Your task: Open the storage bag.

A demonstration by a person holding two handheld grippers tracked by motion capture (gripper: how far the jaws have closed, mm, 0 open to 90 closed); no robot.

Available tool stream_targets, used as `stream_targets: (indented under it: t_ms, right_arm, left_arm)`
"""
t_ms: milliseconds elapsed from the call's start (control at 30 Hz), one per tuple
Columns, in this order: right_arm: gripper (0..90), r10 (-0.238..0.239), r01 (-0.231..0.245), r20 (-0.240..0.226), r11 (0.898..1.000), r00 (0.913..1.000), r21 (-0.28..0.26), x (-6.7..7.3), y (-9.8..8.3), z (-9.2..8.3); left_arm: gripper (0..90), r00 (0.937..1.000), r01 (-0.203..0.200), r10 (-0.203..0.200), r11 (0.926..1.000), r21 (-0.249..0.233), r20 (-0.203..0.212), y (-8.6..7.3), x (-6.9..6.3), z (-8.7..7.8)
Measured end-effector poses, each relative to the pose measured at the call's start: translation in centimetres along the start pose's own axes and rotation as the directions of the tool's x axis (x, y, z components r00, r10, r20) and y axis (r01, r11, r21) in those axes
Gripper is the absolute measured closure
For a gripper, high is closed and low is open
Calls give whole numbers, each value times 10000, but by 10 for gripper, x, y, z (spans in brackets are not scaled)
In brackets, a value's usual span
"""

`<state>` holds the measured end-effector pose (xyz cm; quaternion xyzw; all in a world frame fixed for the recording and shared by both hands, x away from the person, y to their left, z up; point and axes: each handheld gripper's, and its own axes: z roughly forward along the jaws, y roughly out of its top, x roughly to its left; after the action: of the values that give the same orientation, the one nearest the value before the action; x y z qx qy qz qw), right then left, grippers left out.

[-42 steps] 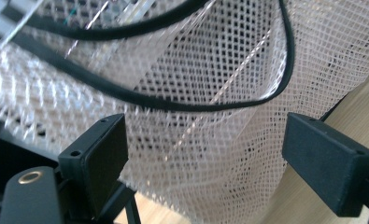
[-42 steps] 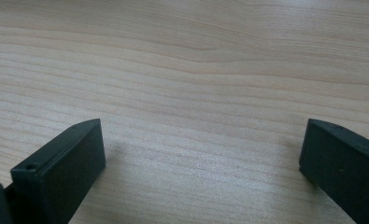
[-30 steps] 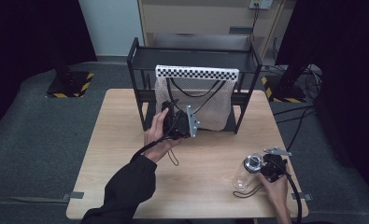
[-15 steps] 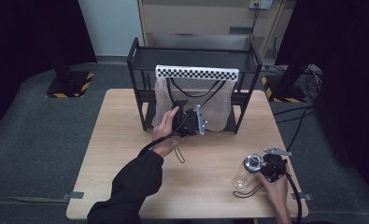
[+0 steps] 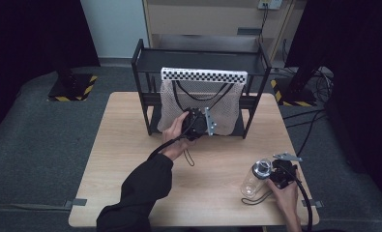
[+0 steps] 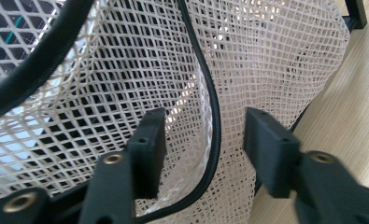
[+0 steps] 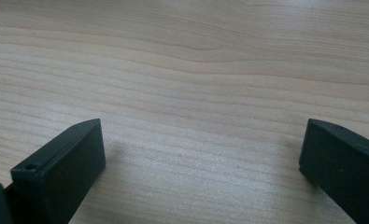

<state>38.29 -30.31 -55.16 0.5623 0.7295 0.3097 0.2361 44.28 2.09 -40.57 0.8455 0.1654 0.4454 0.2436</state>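
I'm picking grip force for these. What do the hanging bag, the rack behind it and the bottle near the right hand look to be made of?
Mesh bag: soft white woven netting, likely synthetic cord; it drapes and folds, with a black corded handle.
Rack: rigid, matte black, probably painted metal; thin straight posts.
Bottle: clear, likely plastic or glass; the table, pale wood grain, shows through.

desk [image 5: 130,159]: 1 | black rack [image 5: 145,72]: 1 | white mesh bag [image 5: 227,106]: 1 | clear bottle [image 5: 254,179]: 1 | grippers: 2, left gripper [image 6: 205,135], right gripper [image 7: 201,154]
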Motion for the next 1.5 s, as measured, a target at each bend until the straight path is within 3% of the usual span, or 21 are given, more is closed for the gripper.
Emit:
stream_targets:
  t_ms: [67,233,367,467,633,867,1200,1367,1500]
  right_arm:
    - [3,0,0,0,10000,10000,-1,0,0,0]
    - [3,0,0,0,10000,10000,-1,0,0,0]
    - [3,14,-14,1,10000,10000,2,0,0,0]
    - [3,4,-4,1,10000,10000,-1,0,0,0]
    - [3,14,-14,-1,10000,10000,3,0,0,0]
    - [3,-1,1,0,10000,10000,0,0,0,0]
    - [6,10,-10,-33,10000,10000,-3,0,0,0]
    - [57,20,-20,-103,10000,9999,-41,-2,-1,-3]
    - [57,30,-53,-615,9993,9981,-370,-9,2,-12]
  left_arm:
    - [569,10000,55,-54,10000,82,-33,0,0,1]
    - [680,9967,774,-772,9970,-72,260,0,1,-1]
    - [758,9931,1154,-1151,9932,-144,223,-1,1,-3]
    - [809,9923,1237,-1236,9922,-135,82,0,1,-4]
    - [871,9893,1451,-1447,9892,-195,197,0,0,-8]
    - [879,9819,1864,-1840,9807,-586,438,-3,4,-23]
    - [878,9647,2561,-2437,9566,-1393,997,-2,11,-56]
    - [882,9647,2521,-2371,9573,-1414,1147,-1,12,-62]
    - [882,9596,2678,-2503,9527,-1434,1286,-2,14,-62]
